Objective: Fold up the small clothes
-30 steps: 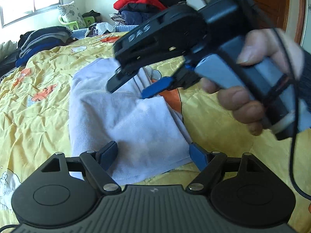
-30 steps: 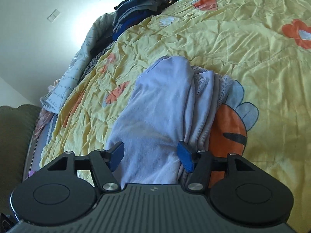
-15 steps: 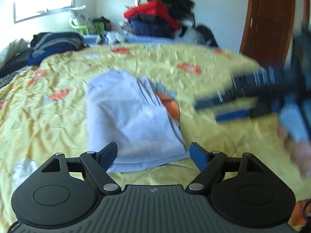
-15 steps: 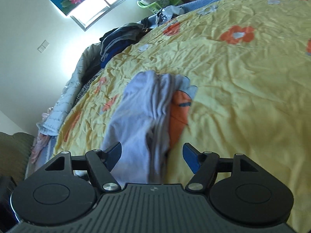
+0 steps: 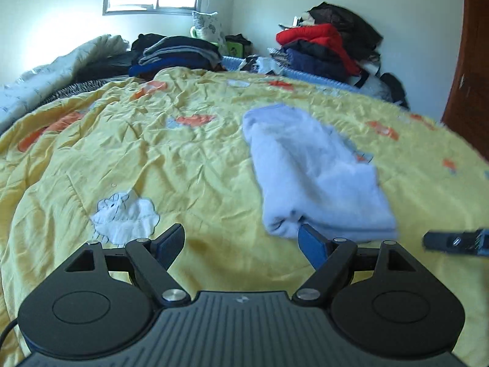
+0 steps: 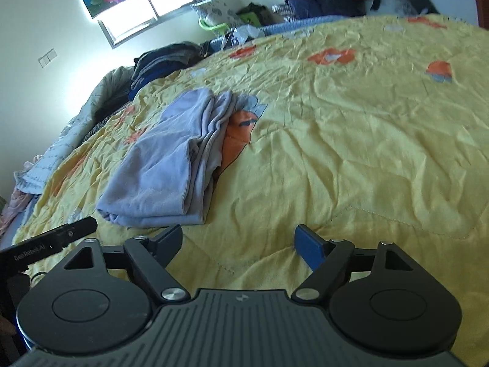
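Left wrist view: left gripper (image 5: 240, 241) jaws spread wide, nothing between them, over bare quilt.
Right wrist view: right gripper (image 6: 238, 241) jaws opening, nothing between them.
Count: two grippers, one folded garment (image 6: 166, 165), two clothes heaps at the far edge.
Garment: pale lavender, soft knit, folded into a long layered rectangle, edges stacked along one side; it lies flat on the quilt just beyond both grippers, apart from them.
Quilt (image 5: 183, 159): yellow, crinkled, with orange and white cartoon patches.
Heaps: dark pile (image 5: 177, 53); red-and-navy pile (image 5: 321, 49).
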Available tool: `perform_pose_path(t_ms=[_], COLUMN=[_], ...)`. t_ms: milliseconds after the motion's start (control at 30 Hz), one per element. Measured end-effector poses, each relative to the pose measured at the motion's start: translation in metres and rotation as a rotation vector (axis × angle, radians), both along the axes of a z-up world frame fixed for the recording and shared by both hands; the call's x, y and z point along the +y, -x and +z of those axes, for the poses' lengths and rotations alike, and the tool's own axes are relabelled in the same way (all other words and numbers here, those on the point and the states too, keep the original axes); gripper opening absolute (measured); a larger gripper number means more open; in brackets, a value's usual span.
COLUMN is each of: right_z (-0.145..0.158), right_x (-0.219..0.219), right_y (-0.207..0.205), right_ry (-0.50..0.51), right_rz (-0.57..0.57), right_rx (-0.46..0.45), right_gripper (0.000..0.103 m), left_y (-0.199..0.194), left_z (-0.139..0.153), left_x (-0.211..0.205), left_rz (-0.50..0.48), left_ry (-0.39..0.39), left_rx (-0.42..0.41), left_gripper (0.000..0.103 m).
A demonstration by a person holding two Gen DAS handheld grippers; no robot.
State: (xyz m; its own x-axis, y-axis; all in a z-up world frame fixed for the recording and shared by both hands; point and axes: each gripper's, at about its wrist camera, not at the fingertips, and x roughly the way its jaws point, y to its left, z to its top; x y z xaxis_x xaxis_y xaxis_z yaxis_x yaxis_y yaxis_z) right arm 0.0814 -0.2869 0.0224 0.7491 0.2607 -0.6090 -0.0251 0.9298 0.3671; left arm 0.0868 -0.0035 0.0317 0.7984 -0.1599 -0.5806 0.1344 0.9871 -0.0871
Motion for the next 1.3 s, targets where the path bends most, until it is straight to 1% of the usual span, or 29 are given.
perform_pose_path(t_ms=[67,133,200,233,300,333,467,667,867,1200,1300], right_z=[-0.003,-0.007,-0.010,-0.011,-0.012,-0.011,-0.013,-0.016,-0.016,-0.016,-0.016], right_x=[0.006,0.014,0.026,0.032,0.044,0.047,0.054,0.064,0.065,0.071,0.071], right_y=[0.003,0.008,0.013,0.015,0.015,0.014,0.011,0.008,0.006,0.012,0.013], right_ry=[0.027,0.065,0.124,0.158,0.232,0.251,0.302,0.372,0.371,0.371,0.374], right_rz=[-0.018,-0.027,-0.027,-0.025,-0.020,-0.022,-0.030,-0.020,-0.019,-0.092,-0.088], right_rx=[-0.034,-0.063,-0.081,-0.088,-0.080,-0.072,-0.059,-0.041,-0.036,-0.026,-0.025], right_gripper=[0.089,0.092,0.096,0.099,0.101,0.101,0.101,0.101,0.101,0.101,0.101], left_y=[0.001,0.006,0.008,0.008,0.005,0.003,0.000,0.000,0.000,0.001,0.001], left_z=[-0.010,-0.015,-0.016,-0.017,-0.018,-0.019,-0.021,-0.021,-0.021,-0.022,-0.021], left_x=[-0.002,-0.004,-0.003,-0.004,-0.006,-0.007,-0.011,-0.010,-0.014,-0.015,-0.015], left_rz=[-0.005,-0.003,-0.010,-0.017,-0.044,-0.064,-0.073,-0.069,-0.062,-0.058,-0.055], left_ry=[-0.008,-0.041,-0.033,-0.036,-0.044,-0.043,-0.066,-0.047,-0.090,-0.095,-0.096], left_rx=[0.024,0.008,0.011,0.014,0.023,0.033,0.041,0.039,0.043,0.043,0.043], left_gripper=[0.082,0.082,0.084,0.087,0.095,0.102,0.103,0.103,0.103,0.103,0.103])
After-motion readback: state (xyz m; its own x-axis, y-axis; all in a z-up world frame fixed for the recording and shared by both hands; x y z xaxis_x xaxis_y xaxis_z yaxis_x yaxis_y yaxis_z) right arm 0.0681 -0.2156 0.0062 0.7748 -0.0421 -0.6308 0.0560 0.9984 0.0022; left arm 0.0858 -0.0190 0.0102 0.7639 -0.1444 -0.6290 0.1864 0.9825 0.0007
